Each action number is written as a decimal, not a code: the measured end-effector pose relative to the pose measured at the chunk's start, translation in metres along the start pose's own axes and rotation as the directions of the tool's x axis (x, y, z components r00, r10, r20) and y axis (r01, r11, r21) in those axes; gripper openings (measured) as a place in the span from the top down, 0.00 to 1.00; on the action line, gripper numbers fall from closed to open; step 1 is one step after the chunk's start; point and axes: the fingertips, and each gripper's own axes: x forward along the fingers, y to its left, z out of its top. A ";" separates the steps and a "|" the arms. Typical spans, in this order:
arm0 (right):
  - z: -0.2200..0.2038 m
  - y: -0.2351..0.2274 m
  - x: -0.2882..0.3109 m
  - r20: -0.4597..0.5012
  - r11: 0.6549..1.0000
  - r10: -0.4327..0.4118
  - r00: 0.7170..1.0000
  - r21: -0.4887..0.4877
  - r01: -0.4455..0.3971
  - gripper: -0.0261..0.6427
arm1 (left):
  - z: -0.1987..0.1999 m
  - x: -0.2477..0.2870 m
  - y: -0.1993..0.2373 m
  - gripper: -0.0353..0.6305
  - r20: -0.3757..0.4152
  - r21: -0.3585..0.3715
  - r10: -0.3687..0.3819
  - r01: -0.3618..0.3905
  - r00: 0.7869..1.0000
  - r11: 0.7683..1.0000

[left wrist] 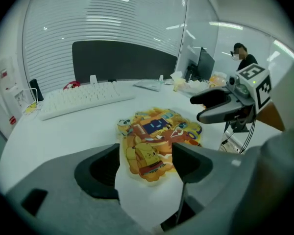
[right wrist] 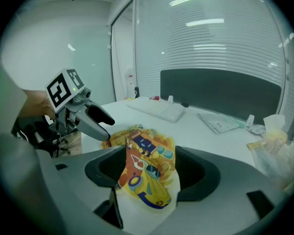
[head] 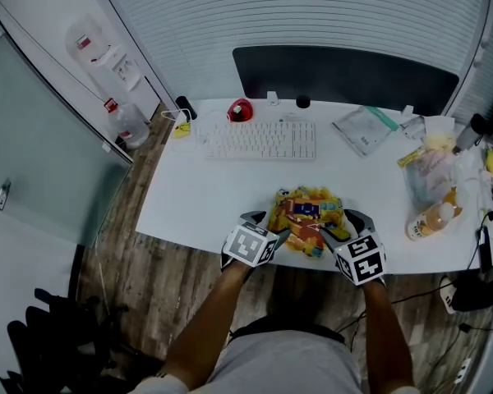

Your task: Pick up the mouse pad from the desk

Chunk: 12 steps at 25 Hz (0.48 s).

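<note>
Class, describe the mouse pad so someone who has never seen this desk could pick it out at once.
Start at the white desk and its white keyboard. Between that keyboard and the desk's front edge lies the mouse pad, flat. Its yellow-and-orange cartoon print and wavy outline set it apart from the plain keyboard.

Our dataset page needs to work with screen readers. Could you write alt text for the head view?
A colourful cartoon mouse pad lies near the front edge of a white desk, with the left hand-held gripper and right hand-held gripper flanking its near side, jaws open. A white keyboard sits behind it.
</note>
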 end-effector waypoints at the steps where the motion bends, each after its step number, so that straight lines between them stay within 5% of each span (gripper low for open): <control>1: -0.007 0.000 0.003 -0.034 1.000 -0.003 0.999 -0.005 0.003 0.55 | -0.003 0.002 0.001 0.45 -0.013 -0.005 0.003 -0.003 1.000 1.000; 12: -0.052 -0.011 0.026 -0.219 0.999 -0.021 0.976 0.039 0.030 0.46 | -0.015 0.023 0.008 0.38 -0.077 -0.023 0.038 -0.040 0.996 0.999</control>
